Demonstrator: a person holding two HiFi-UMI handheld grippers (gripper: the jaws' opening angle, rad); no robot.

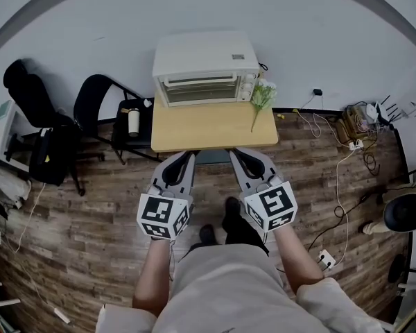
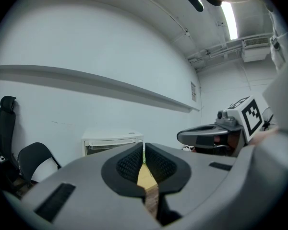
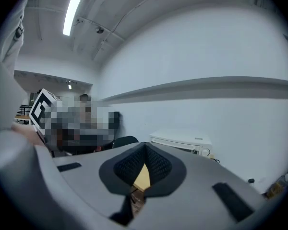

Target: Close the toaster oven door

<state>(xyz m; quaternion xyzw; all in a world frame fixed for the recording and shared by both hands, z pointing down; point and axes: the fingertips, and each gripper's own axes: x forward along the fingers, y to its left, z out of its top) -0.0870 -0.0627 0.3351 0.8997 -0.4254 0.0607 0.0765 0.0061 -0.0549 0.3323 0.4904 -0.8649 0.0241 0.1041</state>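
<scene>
A white toaster oven [image 1: 206,69] sits at the far edge of a small wooden worktop [image 1: 208,127], its door [image 1: 202,89] shut. Left tongs [image 1: 189,156] and right tongs [image 1: 234,154] hover at the near edge, each pressed together, holding nothing

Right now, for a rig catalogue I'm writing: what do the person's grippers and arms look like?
The left gripper and right gripper match: grey plastic shells, black textured pads lining the jaws, each carrying a cube with black-and-white square markers. The person's sleeves are light-coloured.
</scene>
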